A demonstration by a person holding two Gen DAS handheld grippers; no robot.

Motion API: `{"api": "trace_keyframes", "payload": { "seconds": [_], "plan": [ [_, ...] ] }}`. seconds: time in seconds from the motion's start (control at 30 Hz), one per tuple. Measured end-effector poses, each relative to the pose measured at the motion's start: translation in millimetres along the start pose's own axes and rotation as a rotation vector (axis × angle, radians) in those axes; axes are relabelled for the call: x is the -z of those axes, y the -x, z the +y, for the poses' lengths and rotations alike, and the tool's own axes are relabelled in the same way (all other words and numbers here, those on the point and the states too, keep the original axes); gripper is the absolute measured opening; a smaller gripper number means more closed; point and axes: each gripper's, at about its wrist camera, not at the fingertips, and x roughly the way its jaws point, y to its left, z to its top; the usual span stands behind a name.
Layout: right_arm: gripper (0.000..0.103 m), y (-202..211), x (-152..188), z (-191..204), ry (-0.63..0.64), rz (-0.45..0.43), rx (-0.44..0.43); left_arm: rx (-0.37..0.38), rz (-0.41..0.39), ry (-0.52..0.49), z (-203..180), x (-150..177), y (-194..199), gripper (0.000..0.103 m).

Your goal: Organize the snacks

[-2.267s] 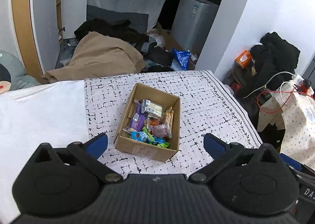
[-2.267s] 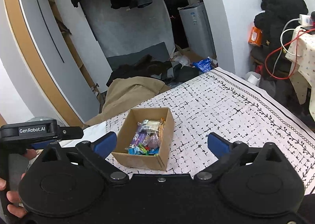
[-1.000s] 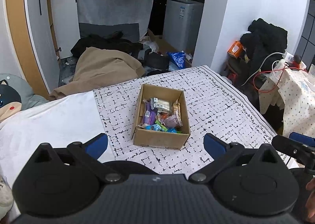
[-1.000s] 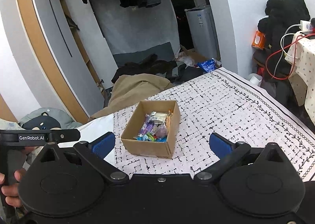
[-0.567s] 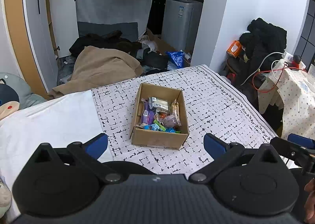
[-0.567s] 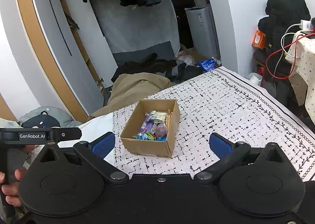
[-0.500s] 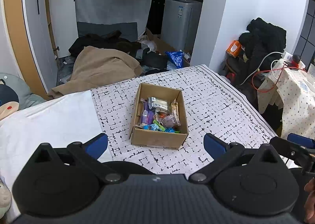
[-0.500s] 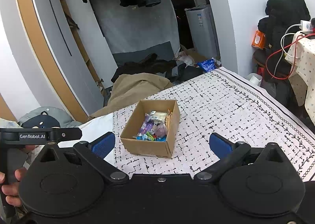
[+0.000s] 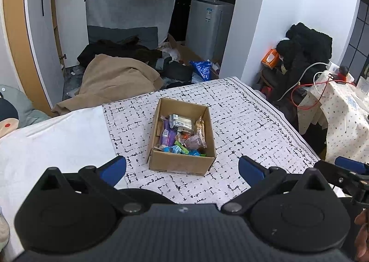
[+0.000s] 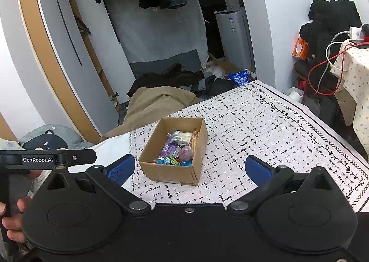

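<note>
- Since a couple of seconds ago both views have drawn back and risen; the cardboard box (image 9: 182, 137) looks smaller, nothing added or removed
- Left hand-held gripper (image 9: 182, 167): released, empty, hovering short of the box, fingers spread wide
- Snacks (image 9: 181, 134) lie heaped inside the box on the patterned bedspread (image 9: 249, 123); none loose outside, which fits sorting done or pending
- Right hand-held gripper (image 10: 190, 167): likewise released and empty, level, aimed at the box
</note>
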Motion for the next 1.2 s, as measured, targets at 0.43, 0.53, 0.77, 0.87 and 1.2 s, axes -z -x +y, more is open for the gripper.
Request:
{"api": "trace_keyframes", "payload": {
  "seconds": [0.43,0.53,0.77,0.87,1.2],
  "plan": [
    [0.103,4.4,-2.7,2.5,0.010,-0.006,0.007,0.013,-0.004,0.001,-1.1,1.6,5.8,0.103],
    [0.103,4.9,-2.8,2.2,0.010,-0.006,0.007,0.013,-0.005,0.001,-0.7,1.6,6.4,0.103],
    [0.103,5.7,-3.5,1.6,0.011,-0.003,0.008,0.014,-0.008,-0.003,0.5,0.3,7.6,0.103],
    [0.103,5.9,-3.4,1.7,0.011,-0.002,0.009,0.017,-0.005,-0.006,-0.3,1.0,8.1,0.103],
    [0.103,-3.0,-0.7,-2.2,0.003,0.018,0.020,0.026,0.003,-0.031,-4.7,2.4,3.9,0.103]
  ]
}}
